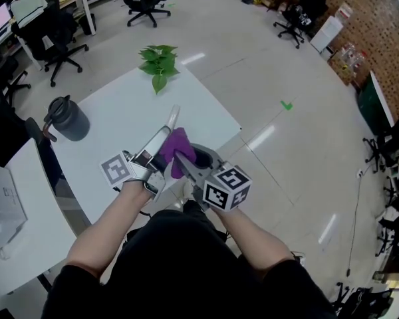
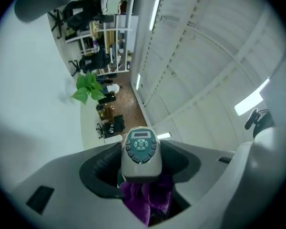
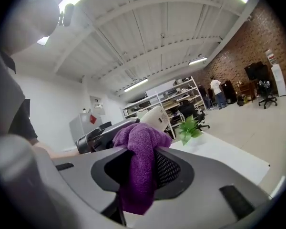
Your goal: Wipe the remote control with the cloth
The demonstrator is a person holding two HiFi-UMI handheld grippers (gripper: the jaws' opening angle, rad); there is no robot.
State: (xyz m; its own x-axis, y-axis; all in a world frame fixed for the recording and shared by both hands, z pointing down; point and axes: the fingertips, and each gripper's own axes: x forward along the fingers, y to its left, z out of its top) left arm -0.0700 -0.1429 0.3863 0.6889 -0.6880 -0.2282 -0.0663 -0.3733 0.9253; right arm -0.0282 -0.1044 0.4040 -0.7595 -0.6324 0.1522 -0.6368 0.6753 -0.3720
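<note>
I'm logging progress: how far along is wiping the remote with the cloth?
Done: the left gripper grips the grey teal-buttoned remote control, the right gripper the purple fuzzy cloth. In hand: cloth against the remote's near end, above the white table. Left: probably the uncovered button face.

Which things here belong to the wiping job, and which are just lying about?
In the job: grey remote control with teal button panel, clamped in the left gripper; purple fluffy cloth, clamped in the right gripper.
Lying about: dark grey lidded jug, green leafy plant, black office chairs.
</note>
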